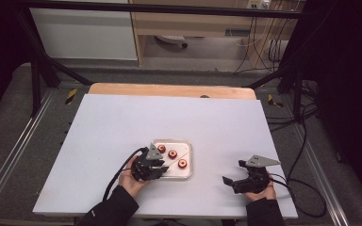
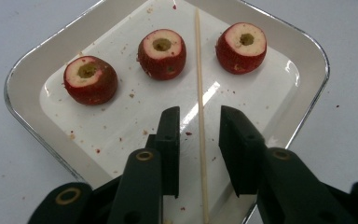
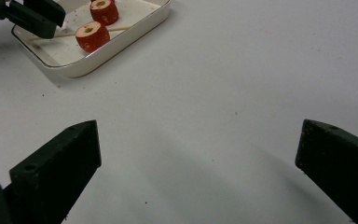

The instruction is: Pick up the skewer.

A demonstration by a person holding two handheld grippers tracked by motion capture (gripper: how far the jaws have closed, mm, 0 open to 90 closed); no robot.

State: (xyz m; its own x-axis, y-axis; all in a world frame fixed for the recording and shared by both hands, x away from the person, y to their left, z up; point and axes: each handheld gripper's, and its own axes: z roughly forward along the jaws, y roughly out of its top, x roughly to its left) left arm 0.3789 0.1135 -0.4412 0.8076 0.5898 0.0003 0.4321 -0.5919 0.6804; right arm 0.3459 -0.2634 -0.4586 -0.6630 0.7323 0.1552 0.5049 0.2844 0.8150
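Wooden skewer (image 2: 200, 116) lay in the white tray (image 2: 307, 88) beside three cored red fruits (image 2: 162, 52) — the left gripper (image 2: 199, 122) straddled it, narrowed, pads not touching; the right gripper (image 3: 198, 154) gaped wide, holding nothing.

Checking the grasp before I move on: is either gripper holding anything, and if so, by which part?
Nothing is held. The left gripper straddles the skewer near its lower end, pads not touching; the right gripper is open over bare table.

Beyond my table (image 1: 122, 122) — white top, bare wood strip (image 1: 169, 89) at its far edge — I see a black frame (image 1: 37, 70), a pale cabinet (image 1: 85, 33), and cables (image 1: 264, 42) trailing across grey floor (image 1: 9, 117).
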